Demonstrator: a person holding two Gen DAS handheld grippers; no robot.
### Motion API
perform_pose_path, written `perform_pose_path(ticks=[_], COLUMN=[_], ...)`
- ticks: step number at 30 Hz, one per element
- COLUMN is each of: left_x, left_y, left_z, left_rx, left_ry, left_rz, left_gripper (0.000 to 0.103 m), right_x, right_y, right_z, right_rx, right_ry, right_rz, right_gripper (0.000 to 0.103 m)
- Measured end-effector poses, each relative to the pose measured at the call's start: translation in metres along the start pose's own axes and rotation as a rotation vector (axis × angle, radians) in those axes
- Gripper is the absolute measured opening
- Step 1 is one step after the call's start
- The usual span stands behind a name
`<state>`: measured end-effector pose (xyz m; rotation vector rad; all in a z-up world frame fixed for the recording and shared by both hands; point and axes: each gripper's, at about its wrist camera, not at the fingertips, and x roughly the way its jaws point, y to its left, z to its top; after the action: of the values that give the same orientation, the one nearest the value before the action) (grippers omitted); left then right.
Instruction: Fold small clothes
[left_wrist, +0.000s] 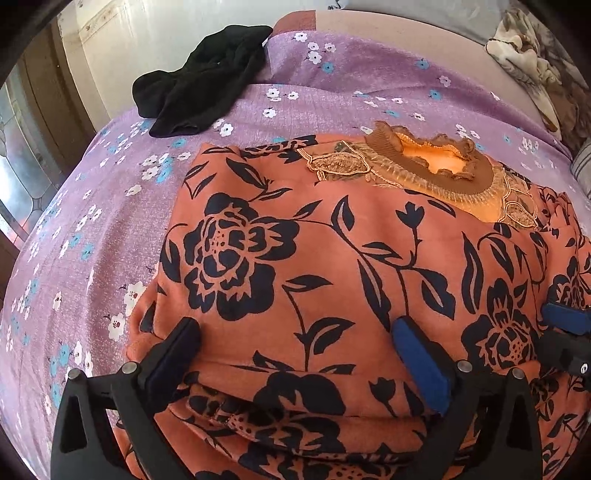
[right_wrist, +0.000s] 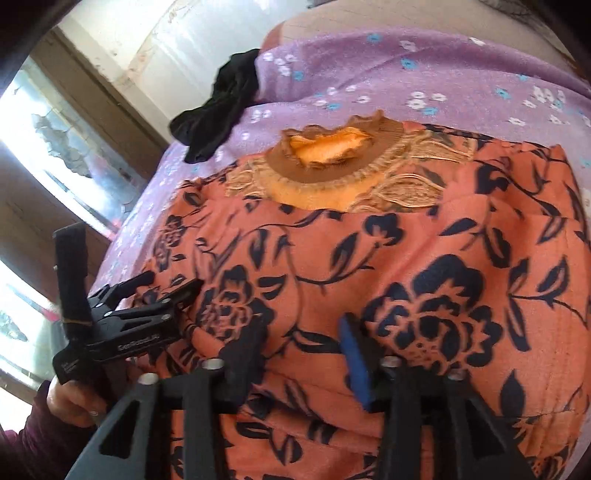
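An orange garment with a black flower print and a brown ruffled collar lies on the purple flowered bedsheet. Its near edge shows folded layers. My left gripper is open wide above the near left part of the garment, with its fingers resting on the cloth. My right gripper is open over the same garment, low on its near side, with flat cloth between its fingers. The right wrist view shows the left gripper at the garment's left edge, held by a hand.
A crumpled black garment lies at the far left edge of the bed, also seen as the black garment. A wall and a glazed door stand to the left. A patterned blanket lies at the far right.
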<state>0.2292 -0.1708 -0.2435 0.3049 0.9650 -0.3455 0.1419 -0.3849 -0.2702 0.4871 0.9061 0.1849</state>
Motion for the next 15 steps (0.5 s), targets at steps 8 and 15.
perform_pose_path(ticks=[8, 15], left_x=[0.002, -0.007], left_y=[0.004, 0.016], left_z=[0.001, 0.017], left_rx=[0.0, 0.012], left_ry=[0.017, 0.02], left_rz=[-0.022, -0.018], left_gripper=[0.103, 0.103], right_x=[-0.004, -0.047], right_y=[-0.005, -0.021], right_z=[0.0, 0.015], right_rx=[0.064, 0.074], right_ry=[-0.041, -0.178], right_rz=[-0.014, -0.177], right_gripper=[0.062, 0.04])
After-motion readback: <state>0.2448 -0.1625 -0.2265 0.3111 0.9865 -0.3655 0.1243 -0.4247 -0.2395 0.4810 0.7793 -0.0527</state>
